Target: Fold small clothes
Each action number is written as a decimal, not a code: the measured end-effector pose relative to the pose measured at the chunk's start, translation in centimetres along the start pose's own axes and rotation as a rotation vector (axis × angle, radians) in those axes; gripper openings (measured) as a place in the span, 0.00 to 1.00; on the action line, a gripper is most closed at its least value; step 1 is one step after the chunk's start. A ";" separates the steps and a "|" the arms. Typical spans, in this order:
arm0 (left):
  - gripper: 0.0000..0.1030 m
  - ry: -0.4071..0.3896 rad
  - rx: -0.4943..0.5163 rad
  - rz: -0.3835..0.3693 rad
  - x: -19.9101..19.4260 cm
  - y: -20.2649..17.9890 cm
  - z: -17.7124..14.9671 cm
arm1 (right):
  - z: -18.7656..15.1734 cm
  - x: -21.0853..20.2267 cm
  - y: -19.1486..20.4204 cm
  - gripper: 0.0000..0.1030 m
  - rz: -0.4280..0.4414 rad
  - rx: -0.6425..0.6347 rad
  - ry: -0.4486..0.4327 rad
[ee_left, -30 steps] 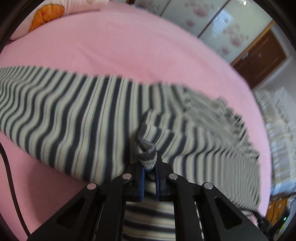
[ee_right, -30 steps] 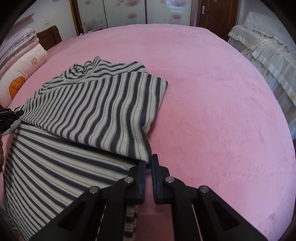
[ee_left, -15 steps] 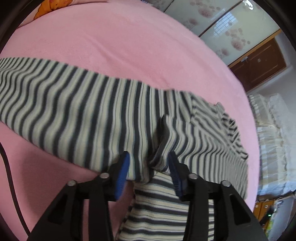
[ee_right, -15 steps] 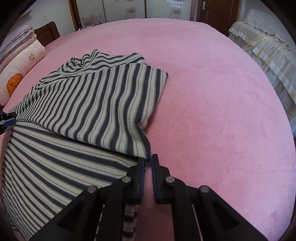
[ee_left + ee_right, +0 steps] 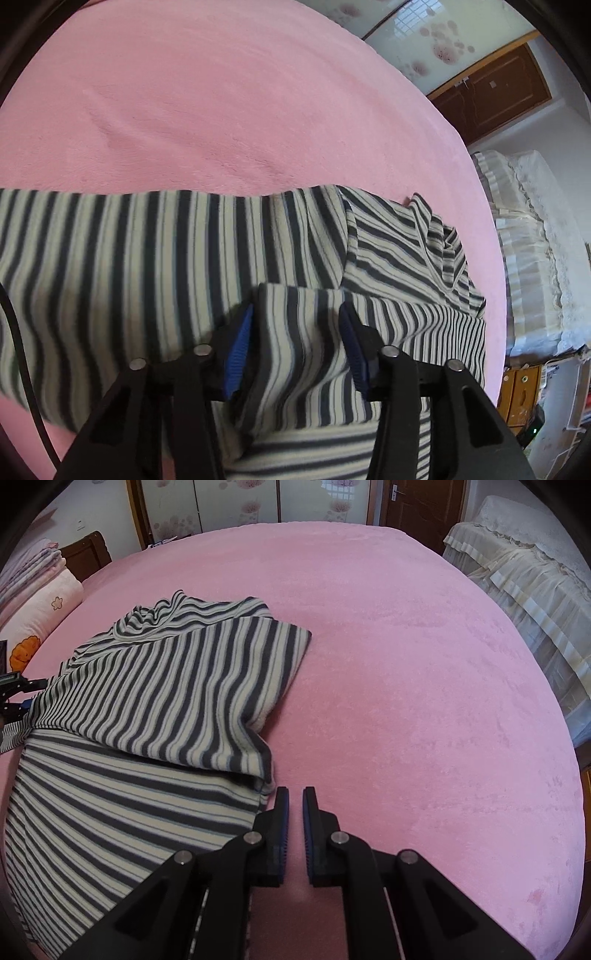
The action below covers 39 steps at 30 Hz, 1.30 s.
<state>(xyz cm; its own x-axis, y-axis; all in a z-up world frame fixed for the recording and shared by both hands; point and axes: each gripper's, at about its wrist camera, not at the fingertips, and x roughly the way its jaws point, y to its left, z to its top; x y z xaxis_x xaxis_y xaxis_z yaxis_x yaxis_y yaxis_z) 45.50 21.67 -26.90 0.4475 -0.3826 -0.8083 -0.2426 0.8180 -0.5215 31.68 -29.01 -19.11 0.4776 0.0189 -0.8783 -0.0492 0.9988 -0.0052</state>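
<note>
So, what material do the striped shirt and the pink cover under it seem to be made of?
The striped shirt looks like a soft knit, perhaps fleece or thick cotton jersey: matt, limp, with rounded folds and a slightly fuzzy surface. The pink cover looks like plush or short-pile fleece: matt, with brushed marks and faint darker patches in the nap. The exact fibre cannot be told from the look.

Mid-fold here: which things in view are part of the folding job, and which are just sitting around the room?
Part of the job:
striped shirt, partly folded over itself
left gripper, open over the fold
right gripper, shut, empty, at the shirt's edge

Just lying about:
flower-print pillow
lace-covered furniture
wardrobe doors
</note>
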 end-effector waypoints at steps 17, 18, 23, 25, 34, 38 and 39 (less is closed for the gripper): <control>0.11 -0.211 0.085 0.252 -1.3 -0.8 -0.2 | -0.2 -1.8 3.5 0.05 -0.002 -0.071 -0.045; 0.11 -0.215 0.077 0.258 -1.5 -0.7 -0.4 | -0.2 -1.9 3.6 0.05 -0.001 -0.068 -0.045; 0.34 -0.244 0.066 0.303 -4.5 -0.5 -1.7 | -0.4 -3.0 3.8 0.05 0.007 -0.060 -0.054; 0.48 -0.261 0.075 0.312 -6.2 -0.9 -2.5 | -0.3 -3.6 4.0 0.05 0.008 -0.057 -0.065; 0.71 -0.276 0.206 0.292 -13.8 -6.0 -7.2 | 0.9 -8.3 5.9 0.06 0.040 -0.043 -0.145; 0.79 -0.297 0.273 0.293 -17.2 -8.7 -10.0 | 1.1 -10.6 7.0 0.09 0.045 -0.037 -0.171; 0.80 -0.297 0.286 0.289 -18.0 -9.2 -10.6 | 1.2 -11.4 7.4 0.09 0.056 -0.030 -0.178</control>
<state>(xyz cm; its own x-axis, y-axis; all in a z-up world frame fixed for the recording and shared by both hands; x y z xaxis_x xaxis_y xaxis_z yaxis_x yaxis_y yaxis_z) 30.56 16.43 -10.46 0.6324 -0.0187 -0.7744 -0.1653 0.9734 -0.1585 26.91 -21.79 -8.61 0.6210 0.0847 -0.7792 -0.1050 0.9942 0.0244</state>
